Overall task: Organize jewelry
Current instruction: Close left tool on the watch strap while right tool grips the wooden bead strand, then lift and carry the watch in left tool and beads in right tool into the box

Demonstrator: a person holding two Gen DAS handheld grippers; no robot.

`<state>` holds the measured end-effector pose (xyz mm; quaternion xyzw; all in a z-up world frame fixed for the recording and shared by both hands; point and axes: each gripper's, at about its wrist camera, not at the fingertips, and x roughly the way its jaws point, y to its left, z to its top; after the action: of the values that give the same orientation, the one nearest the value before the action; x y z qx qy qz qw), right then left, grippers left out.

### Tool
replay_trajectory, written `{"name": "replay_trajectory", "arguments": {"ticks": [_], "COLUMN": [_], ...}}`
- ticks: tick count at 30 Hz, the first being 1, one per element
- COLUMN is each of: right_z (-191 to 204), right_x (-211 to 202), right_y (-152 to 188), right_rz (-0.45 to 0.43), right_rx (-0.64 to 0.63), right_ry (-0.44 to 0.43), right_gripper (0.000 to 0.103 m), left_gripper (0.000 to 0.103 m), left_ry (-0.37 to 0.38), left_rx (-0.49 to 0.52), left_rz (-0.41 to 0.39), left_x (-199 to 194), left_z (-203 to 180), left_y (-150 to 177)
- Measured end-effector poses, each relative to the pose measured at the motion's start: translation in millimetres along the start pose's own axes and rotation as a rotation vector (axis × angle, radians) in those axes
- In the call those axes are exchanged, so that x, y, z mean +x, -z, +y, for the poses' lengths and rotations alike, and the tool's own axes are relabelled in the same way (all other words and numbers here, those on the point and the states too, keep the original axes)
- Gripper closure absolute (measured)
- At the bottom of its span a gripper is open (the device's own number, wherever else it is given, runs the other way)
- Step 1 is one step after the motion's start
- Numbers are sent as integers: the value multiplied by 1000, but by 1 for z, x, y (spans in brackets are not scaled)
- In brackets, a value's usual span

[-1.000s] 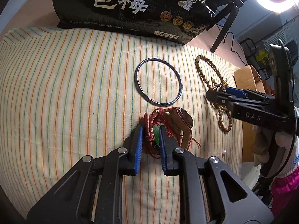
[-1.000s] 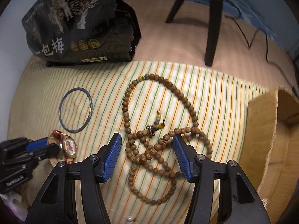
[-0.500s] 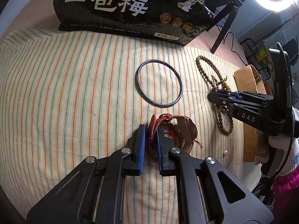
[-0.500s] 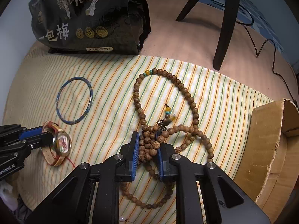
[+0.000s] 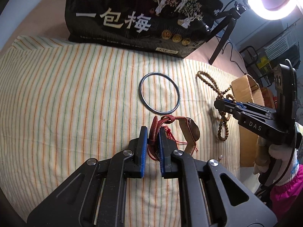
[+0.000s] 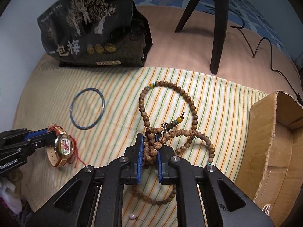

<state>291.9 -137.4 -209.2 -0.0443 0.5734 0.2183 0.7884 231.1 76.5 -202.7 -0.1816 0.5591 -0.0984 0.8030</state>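
Observation:
My left gripper is shut on a red cord bracelet tangled with a watch on a tan strap, and lifts them off the striped cloth. The watch face also shows in the right wrist view. My right gripper is shut on a bunch of the wooden bead necklace, part of which hangs raised; in the left wrist view the beads dangle from it. A thin blue bangle lies flat on the cloth between them, also in the right wrist view.
A black snack bag stands at the cloth's far edge. An open cardboard box sits to the right. A tripod with a ring light stands behind. A small loose pink bead lies near the front.
Both grippers closed, the left on the red cord bracelet with the watch, the right on the wooden beads, and both have lifted their items a little off the cloth.

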Motion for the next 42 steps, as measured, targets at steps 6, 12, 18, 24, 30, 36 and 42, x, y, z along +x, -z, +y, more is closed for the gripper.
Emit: {"name": "replay_trajectory", "arguments": {"ticks": [6, 12, 18, 24, 30, 36, 42], "right_z": [-12, -11, -11, -13, -25, -49, -74], "right_x": [-28, -60, -96, -122, -153, -185, -211], "right_y": [6, 21, 22, 24, 31, 43, 56], "right_rz": [-39, -89, -152, -213, -275, -338, -383], "right_rx": [11, 25, 41, 57, 73, 107, 124], "right_ry": [-24, -58, -93, -112, -119, -119, -71], "right_gripper": [92, 92, 92, 92, 92, 92, 92], "left_gripper": [94, 94, 94, 94, 94, 94, 94], "left_ry": [8, 28, 44, 62, 73, 87, 110], "left_rx": [13, 27, 60, 78, 93, 120, 170], "left_rz": [-27, -56, -77, -98, -125, -148, -160], "left_x": [-15, -29, -42, -51, -62, -69, -67], "left_z": [-7, -20, -39, -57, -74, -97, -131], "left_y": [0, 2, 7, 9, 10, 9, 10]}}
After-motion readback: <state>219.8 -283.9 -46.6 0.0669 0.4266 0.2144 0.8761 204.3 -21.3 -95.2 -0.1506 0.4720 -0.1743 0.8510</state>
